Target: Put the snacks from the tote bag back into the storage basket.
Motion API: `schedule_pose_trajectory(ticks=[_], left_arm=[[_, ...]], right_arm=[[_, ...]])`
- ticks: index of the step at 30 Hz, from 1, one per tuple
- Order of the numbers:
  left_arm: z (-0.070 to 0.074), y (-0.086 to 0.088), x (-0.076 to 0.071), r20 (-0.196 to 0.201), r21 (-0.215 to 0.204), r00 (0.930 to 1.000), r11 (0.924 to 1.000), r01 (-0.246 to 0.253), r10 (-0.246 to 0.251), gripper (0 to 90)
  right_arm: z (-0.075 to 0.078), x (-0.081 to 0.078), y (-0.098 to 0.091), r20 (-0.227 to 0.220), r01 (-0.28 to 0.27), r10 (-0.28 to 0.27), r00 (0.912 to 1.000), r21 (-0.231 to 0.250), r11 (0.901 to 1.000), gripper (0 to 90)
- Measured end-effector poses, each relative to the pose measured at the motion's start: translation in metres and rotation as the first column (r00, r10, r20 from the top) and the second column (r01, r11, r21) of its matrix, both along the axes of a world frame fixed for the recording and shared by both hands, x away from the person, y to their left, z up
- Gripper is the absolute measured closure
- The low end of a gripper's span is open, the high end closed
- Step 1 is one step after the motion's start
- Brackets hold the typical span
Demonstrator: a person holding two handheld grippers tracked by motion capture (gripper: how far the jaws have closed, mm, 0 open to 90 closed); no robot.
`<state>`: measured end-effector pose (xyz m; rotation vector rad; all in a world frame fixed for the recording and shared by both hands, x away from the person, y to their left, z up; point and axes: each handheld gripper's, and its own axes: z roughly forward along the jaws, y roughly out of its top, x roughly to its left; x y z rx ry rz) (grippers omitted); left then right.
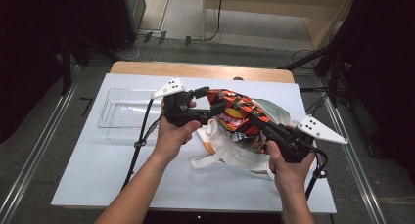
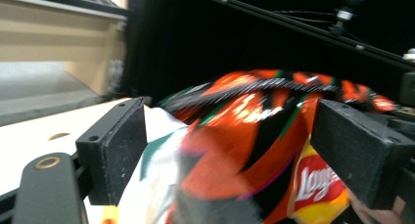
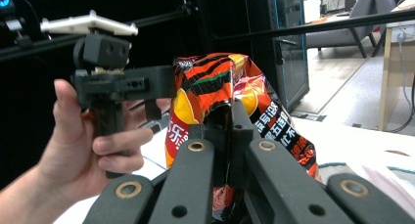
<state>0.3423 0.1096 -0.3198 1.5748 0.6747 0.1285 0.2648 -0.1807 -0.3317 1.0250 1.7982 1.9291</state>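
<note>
Fingers (image 3: 230, 131) half-buried in crisp bag (image 3: 220, 87)

So the chip bag (image 1: 238, 117) is a crinkly, shiny orange, red and black one with a yellow logo patch and white lettering down one side. It's standing roughly upright in the mouth of a white cloth tote bag (image 1: 230, 155), which lies crumpled on the white table, right of centre. The top of the chip bag is pinched and creased, clear of the tote.
</note>
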Motion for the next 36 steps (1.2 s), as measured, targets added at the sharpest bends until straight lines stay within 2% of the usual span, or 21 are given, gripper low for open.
schedule_pose_trajectory(ticks=[2,3,6,8,9,14,16,19,22,25,28,30,33,35,36], left_arm=[[0.001,-0.004,-0.002,0.009,0.015,0.9999,0.9999,-0.004,0.004,23.2],[0.002,-0.005,-0.003,0.006,0.026,0.9999,0.9995,-0.016,0.016,25.9],[0.002,-0.004,-0.004,-0.006,0.025,0.9998,0.9996,-0.016,0.016,46.3],[0.003,-0.005,-0.006,-0.001,0.017,0.9999,0.9998,0.013,-0.013,60.9],[0.004,-0.006,-0.008,0.008,0.026,0.9999,0.9995,0.015,-0.015,66.7],[0.007,-0.014,-0.012,0.018,0.060,0.9997,0.9981,0.012,-0.013,87.8],[0.009,-0.016,-0.013,0.017,0.060,0.9998,0.9982,0.006,-0.007,90.0],[0.012,-0.018,-0.013,0.009,0.040,0.9999,0.9991,0.012,-0.013,90.0],[0.019,-0.018,-0.014,0.024,0.038,0.9996,0.9992,0.014,-0.015,90.0],[0.026,-0.017,-0.016,0.044,0.027,0.9991,0.9996,0.000,-0.001,90.0],[0.032,-0.012,-0.016,0.056,0.019,0.9983,0.9997,-0.018,0.017,90.0],[0.034,-0.006,-0.016,0.058,0.016,0.9979,0.9994,-0.029,0.028,90.0],[0.035,0.001,-0.015,0.061,0.007,0.9971,0.9989,-0.046,0.046,90.0],[0.035,0.005,-0.015,0.060,0.003,0.9970,0.9988,-0.049,0.048,90.0],[0.035,0.007,-0.015,0.063,0.003,0.9966,0.9985,-0.054,0.053,90.0]], right_arm=[[-0.002,0.000,0.001,0.008,0.023,-0.022,0.9997,-0.032,0.9992,90.0],[-0.002,-0.001,0.000,0.011,0.033,-0.032,0.9994,-0.031,0.9990,90.0],[-0.003,0.000,-0.005,0.014,0.081,-0.080,0.9967,-0.035,0.9961,90.0],[-0.004,0.000,-0.009,0.011,0.102,-0.101,0.9948,-0.036,0.9941,90.0],[-0.005,-0.001,-0.012,0.005,0.117,-0.116,0.9932,-0.028,0.9928,90.0],[-0.005,-0.003,-0.018,0.011,0.143,-0.143,0.9897,-0.031,0.9892,89.5],[-0.004,-0.005,-0.017,0.021,0.158,-0.157,0.9873,-0.045,0.9864,88.2],[-0.002,-0.007,-0.019,0.051,0.211,-0.208,0.9767,-0.058,0.9758,81.4],[-0.001,-0.007,-0.023,0.056,0.241,-0.238,0.9695,-0.054,0.9689,66.4],[-0.003,-0.005,-0.028,0.049,0.262,-0.259,0.9647,-0.074,0.9623,51.1],[-0.008,-0.007,-0.033,0.039,0.281,-0.279,0.9596,-0.103,0.9541,40.5],[-0.015,-0.011,-0.035,0.043,0.276,-0.272,0.9613,-0.144,0.9505,35.1],[-0.034,-0.018,-0.039,0.041,0.265,-0.263,0.9640,-0.202,0.9428,32.5],[-0.046,-0.021,-0.042,0.023,0.262,-0.264,0.9643,-0.226,0.9383,30.9],[-0.053,-0.022,-0.045,0.007,0.248,-0.254,0.9672,-0.235,0.9396,29.7]])
